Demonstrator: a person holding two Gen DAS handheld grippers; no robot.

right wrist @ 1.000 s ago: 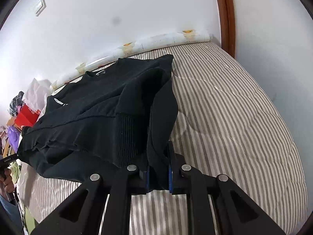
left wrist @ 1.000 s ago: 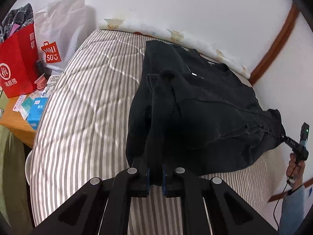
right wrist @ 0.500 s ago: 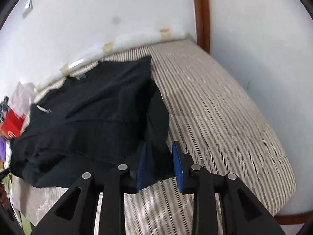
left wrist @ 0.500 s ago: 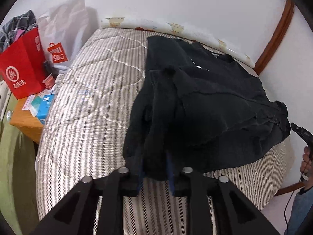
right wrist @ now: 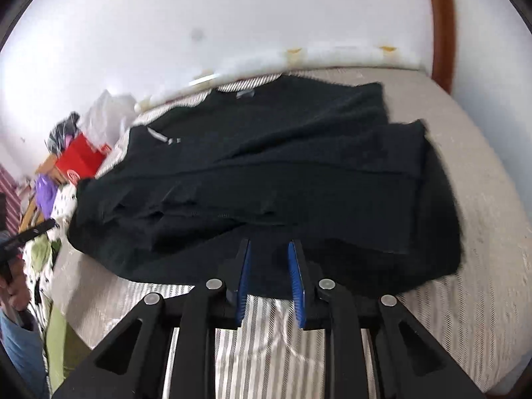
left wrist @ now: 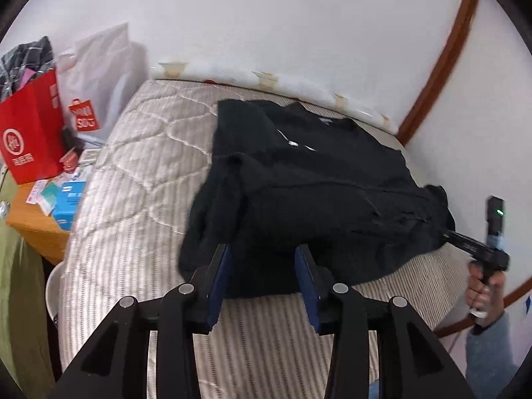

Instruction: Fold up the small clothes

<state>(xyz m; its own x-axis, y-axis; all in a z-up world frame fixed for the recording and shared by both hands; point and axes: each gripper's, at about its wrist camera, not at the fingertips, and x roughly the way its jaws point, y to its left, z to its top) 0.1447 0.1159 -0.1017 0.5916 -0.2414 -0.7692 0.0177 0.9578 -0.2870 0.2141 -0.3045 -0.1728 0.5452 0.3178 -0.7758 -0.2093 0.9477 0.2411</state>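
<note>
One striped mattress (left wrist: 139,179) fills both views, with a black sweater (left wrist: 309,179) spread across its middle, lower half doubled up over the chest. Beside the bed stands a red bag (left wrist: 30,133). Both grippers, left (left wrist: 262,266) and right (right wrist: 270,266), hover at the sweater's near edge, jaws parted, holding nothing.

Both views are bright with soft, even daylight on the white wall (left wrist: 299,16). Fisheye bending curves the edges and black vignettes fill the corners. The black garment (right wrist: 282,179) loses detail; motion blur smears the right view.
</note>
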